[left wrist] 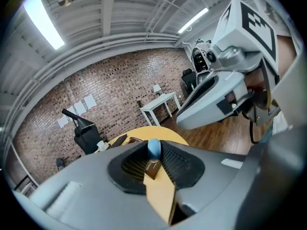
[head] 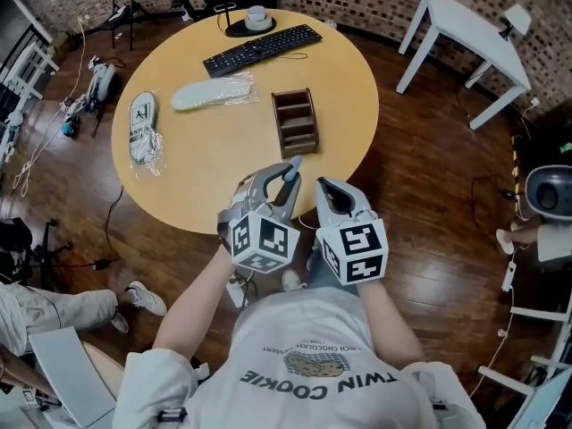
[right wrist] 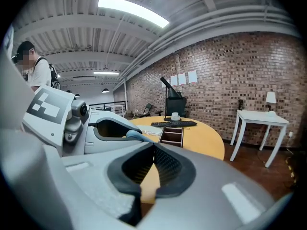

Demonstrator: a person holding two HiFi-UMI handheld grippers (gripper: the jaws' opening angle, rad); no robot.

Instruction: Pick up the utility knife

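Knife (left wrist: 153, 148) mostly hidden in left hand-held gripper (left wrist: 154, 161) (tip shows).

Over the near edge of the round tabletop (head: 357, 105), the left gripper (head: 284, 186) holds a blue-grey utility knife (head: 294, 168) in its jaws, with the right gripper (head: 332, 193) just beside it. Farther off lie a wooden rack (head: 295, 121) and a black keyboard (head: 261, 49).

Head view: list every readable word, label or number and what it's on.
"TWIN COOKIE": on the person's shirt, upside down in this view.
Smaller curved print by the shirt's cookie graphic: too small to read.
Printing on the packaged insole: too blurred to read.
Key legends on the keyboard: too small to read.
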